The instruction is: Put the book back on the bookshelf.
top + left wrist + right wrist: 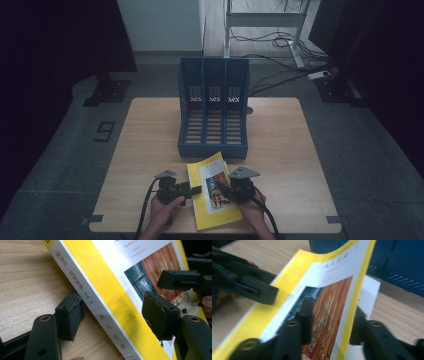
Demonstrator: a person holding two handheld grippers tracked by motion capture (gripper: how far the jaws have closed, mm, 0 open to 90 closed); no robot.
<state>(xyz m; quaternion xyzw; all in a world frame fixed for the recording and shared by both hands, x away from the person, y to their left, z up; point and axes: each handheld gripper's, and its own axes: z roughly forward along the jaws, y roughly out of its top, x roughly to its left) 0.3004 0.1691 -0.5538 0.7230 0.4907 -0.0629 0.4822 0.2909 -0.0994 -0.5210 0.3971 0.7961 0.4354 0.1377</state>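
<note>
A yellow paperback book [215, 192] lies on the wooden table [150, 135] near its front edge. My left gripper [192, 190] stands open at the book's left side. In the left gripper view its jaws [112, 315] straddle the white spine [82, 290], one by the table, one over the cover. My right gripper [222, 189] is at the book's right side. In the right gripper view its jaws [332, 322] are apart, with the raised, curling front cover [332, 290] passing between them; whether they pinch it is unclear.
A blue file organizer [214, 110] with three compartments stands just behind the book at the table's middle. Bare tabletop lies to the left and right. Cables and a desk frame [265, 20] sit on the floor beyond the table.
</note>
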